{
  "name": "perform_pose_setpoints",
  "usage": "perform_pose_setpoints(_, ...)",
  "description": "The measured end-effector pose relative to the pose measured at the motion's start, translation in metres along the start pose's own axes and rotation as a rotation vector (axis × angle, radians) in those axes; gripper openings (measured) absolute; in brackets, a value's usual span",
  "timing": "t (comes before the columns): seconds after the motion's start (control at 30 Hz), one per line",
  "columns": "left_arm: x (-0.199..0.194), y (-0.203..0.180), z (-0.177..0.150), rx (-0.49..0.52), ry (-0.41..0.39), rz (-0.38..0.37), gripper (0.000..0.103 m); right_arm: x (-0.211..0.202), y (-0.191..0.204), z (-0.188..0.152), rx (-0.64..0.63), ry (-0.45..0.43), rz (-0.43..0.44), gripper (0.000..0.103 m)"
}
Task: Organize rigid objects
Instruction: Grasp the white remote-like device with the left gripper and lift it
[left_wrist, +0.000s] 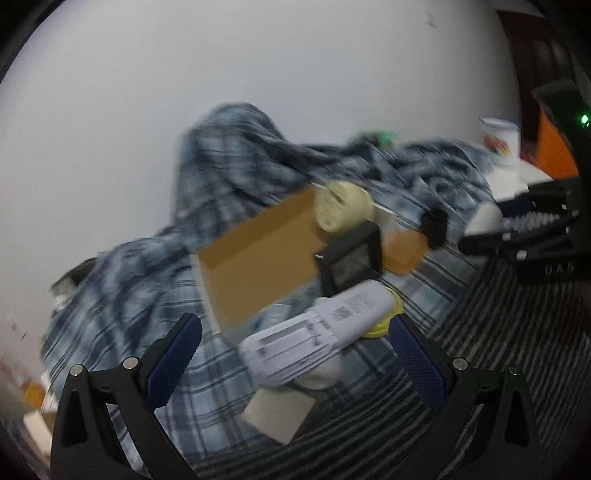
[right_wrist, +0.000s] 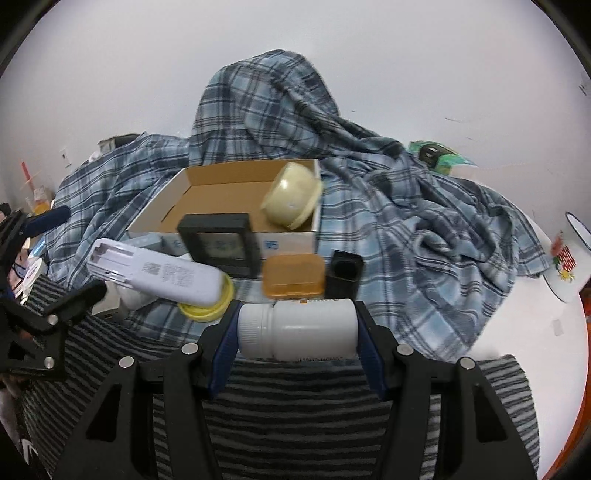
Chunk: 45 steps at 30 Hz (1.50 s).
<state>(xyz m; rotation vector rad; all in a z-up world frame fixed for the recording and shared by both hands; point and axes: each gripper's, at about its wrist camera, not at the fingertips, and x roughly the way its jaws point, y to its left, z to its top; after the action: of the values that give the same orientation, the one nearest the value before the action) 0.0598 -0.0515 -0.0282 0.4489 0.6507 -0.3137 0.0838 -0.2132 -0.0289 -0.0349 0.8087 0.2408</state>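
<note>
Sideways, white bottle (right_wrist: 297, 328), cap leftward.

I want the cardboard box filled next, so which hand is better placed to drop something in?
Right, probably. Its hand-held gripper is shut on the white bottle, with the cardboard box just ahead. The left hand-held gripper is open and holds nothing.
</note>
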Motion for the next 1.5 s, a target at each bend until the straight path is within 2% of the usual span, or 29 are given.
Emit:
perform_pose_setpoints(0.07, 0.008, -0.001, 0.008, 0.043, 0.022, -0.023, 0.098, -0.001, -0.008, -0.001, 0.016, 0.001, 0.000, 0.057)
perform_pose_setpoints(0.17, 0.017, -0.007, 0.022, 0.150, 0.010, -0.019, 0.097, -0.001, -0.018, -0.002, 0.036, 0.006, 0.013, 0.057)
perform_pose_setpoints(0.3, 0.034, -0.010, 0.034, 0.194, 0.104, -0.168, 0.091, -0.001, -0.024, -0.002, 0.050, 0.004, 0.009, 0.057)
perform_pose_setpoints(0.37, 0.041, -0.015, 0.035, 0.232, 0.150, -0.208, 0.088, -0.001, -0.025, -0.002, 0.051, 0.001, 0.021, 0.057)
perform_pose_setpoints(0.43, 0.048, -0.018, 0.036, 0.253, 0.189, -0.234, 0.078, -0.001, -0.026, -0.001, 0.051, -0.006, 0.023, 0.057)
perform_pose_setpoints(0.5, 0.053, -0.019, 0.034, 0.257, 0.202, -0.244, 0.076, -0.001, -0.027, 0.000, 0.053, -0.008, 0.026, 0.057)
perform_pose_setpoints(0.6, 0.060, -0.020, 0.032, 0.274, 0.226, -0.259, 0.067, 0.000, -0.031, 0.000, 0.076, -0.006, 0.029, 0.057)
perform_pose_setpoints(0.83, 0.068, -0.027, 0.029, 0.328, 0.270, -0.296, 0.066, 0.003, -0.035, 0.000, 0.099, 0.002, 0.039, 0.057)
perform_pose_setpoints(1.03, 0.073, -0.029, 0.029, 0.340, 0.270, -0.318, 0.066, 0.003, -0.037, 0.000, 0.113, -0.002, 0.021, 0.057)
perform_pose_setpoints(1.2, 0.080, -0.029, 0.027, 0.372, 0.315, -0.313, 0.054, 0.003, -0.036, 0.000, 0.100, 0.000, 0.018, 0.057)
perform_pose_setpoints(1.3, 0.084, -0.028, 0.025, 0.365, 0.365, -0.365, 0.054, 0.004, -0.037, 0.000, 0.105, 0.001, 0.021, 0.057)
perform_pose_setpoints(1.5, 0.087, -0.031, 0.022, 0.390, 0.390, -0.352, 0.054, 0.004, -0.037, 0.000, 0.112, 0.005, 0.031, 0.057)
